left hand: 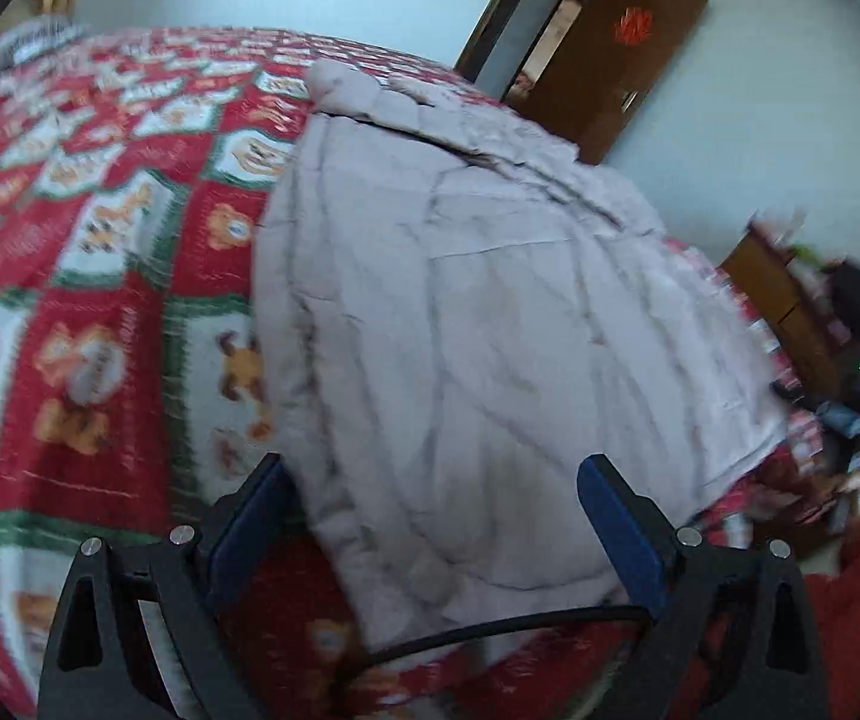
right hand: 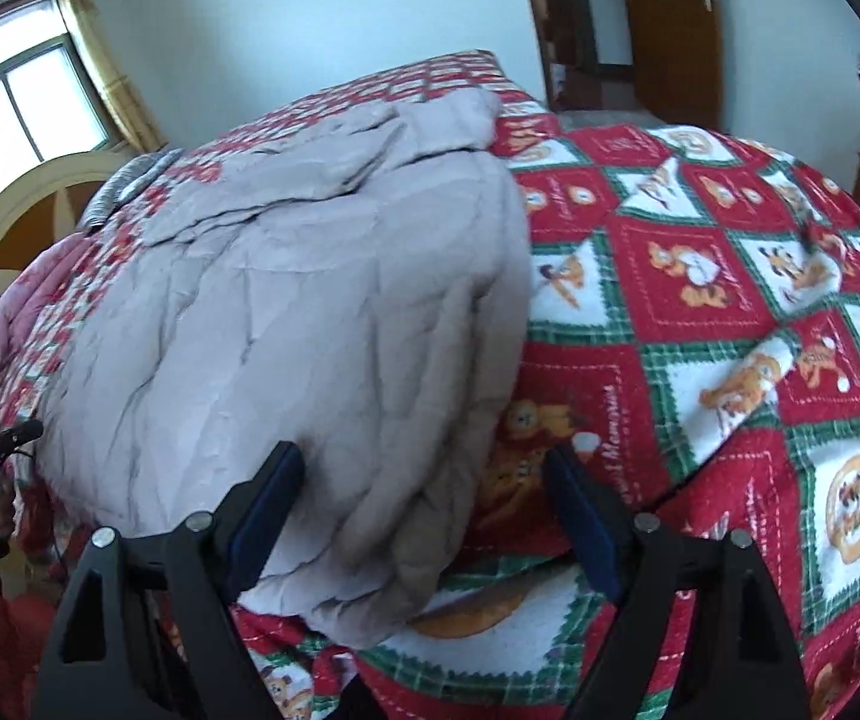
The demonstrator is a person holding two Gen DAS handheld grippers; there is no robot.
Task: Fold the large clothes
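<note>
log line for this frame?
left tongs open | right tongs open | padded coat flat on bedspread | no grasp

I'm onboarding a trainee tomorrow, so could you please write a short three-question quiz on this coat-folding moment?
1. True or false: the left gripper has its jaws closed on the padded coat.
2. Multiple choice: the coat lies on (A) a bare wooden floor, (B) a red, green and white bear-print blanket, (C) a chair.
3. Short answer: which part of the coat sits between the right gripper's open fingers?

Key
1. False: both grippers are open, holding nothing.
2. B.
3. Its near bottom corner, hanging over the bed's edge.
</note>
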